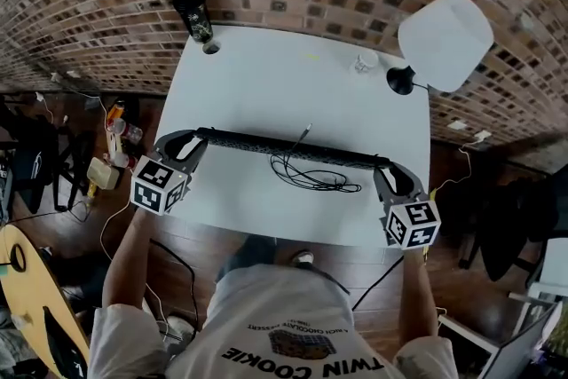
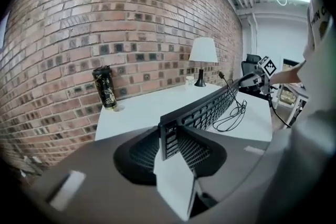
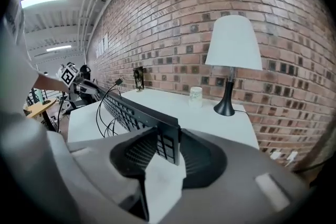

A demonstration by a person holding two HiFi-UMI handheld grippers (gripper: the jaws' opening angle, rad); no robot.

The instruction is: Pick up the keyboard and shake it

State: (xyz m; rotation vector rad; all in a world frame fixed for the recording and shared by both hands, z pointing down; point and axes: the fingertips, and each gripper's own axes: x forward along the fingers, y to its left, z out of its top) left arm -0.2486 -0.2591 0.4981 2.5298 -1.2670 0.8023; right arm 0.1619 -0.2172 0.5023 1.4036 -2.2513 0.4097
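Holding the keyboard [image 1: 293,151] on edge over the bench [image 1: 266,75], left gripper [image 1: 197,140] and right gripper [image 1: 388,166] each clamp one end. Likely risk: hard shaking twists it loose, or the cable [image 1: 311,179] snags.

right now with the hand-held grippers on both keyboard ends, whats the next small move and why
Probably raise the keyboard a little, kept level, before shaking. The left hand-held gripper and right hand-held gripper each clamp one end, and its cable lies looped on the table, so it likely needs clearance.
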